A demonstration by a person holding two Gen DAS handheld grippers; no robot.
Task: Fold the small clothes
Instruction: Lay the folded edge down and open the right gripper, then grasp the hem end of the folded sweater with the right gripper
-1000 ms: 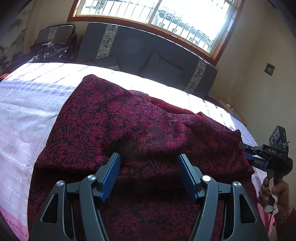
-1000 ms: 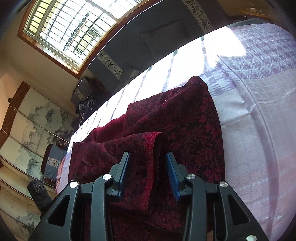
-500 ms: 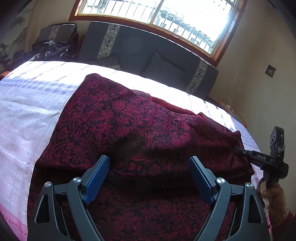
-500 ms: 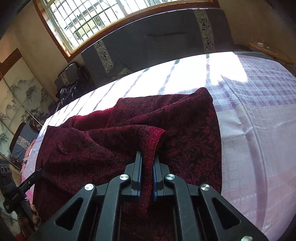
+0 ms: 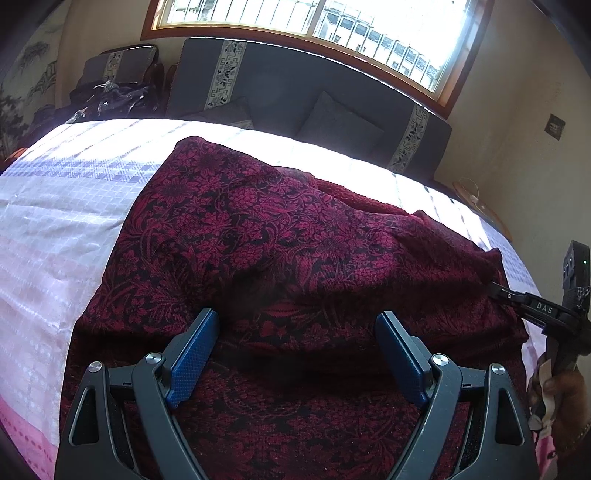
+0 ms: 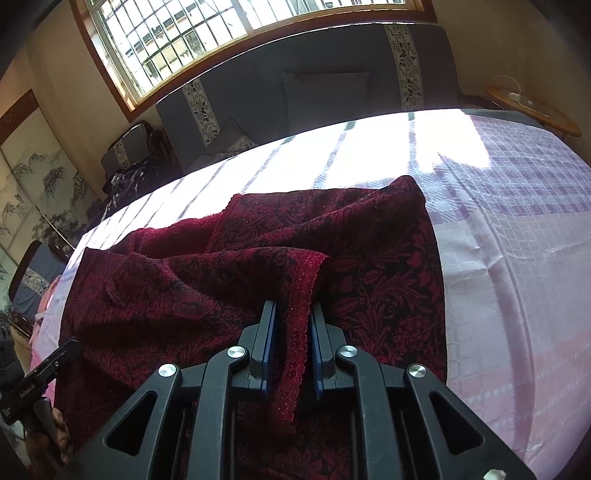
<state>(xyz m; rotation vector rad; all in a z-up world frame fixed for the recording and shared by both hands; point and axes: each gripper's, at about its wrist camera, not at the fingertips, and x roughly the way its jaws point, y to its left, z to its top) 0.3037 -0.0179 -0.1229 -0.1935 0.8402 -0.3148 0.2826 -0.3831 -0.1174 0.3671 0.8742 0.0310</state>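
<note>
**Hem pinched on the right, left jaws spread wide**

Since a second ago my left gripper [image 5: 297, 354] has spread from a middling gap to wide open, and my right gripper [image 6: 291, 350] has closed in from either side of the raised hem onto it.

I see the red floral garment [image 5: 258, 236] lying across the checked pink-and-white bedspread [image 5: 55, 229], part of it already turned over on itself, with its plain inner side showing along the far edge. In the right wrist view the trimmed hem [image 6: 304, 291] stands up between my right pads; the jaws are narrow around it and easing apart slightly, though the cloth is still nipped there. My left gripper hangs over the near part of the garment with nothing between its blue pads.

I judge the fold as barely begun: one edge is gathered, the cloth is still rumpled, and carrying that edge across and smoothing it remain.

Beyond the bed stand a dark sofa [image 5: 314, 96] and a barred window [image 5: 332, 22]. On the right gripper's arm, seen from the left, I read "DAS" [image 5: 545, 307].
</note>
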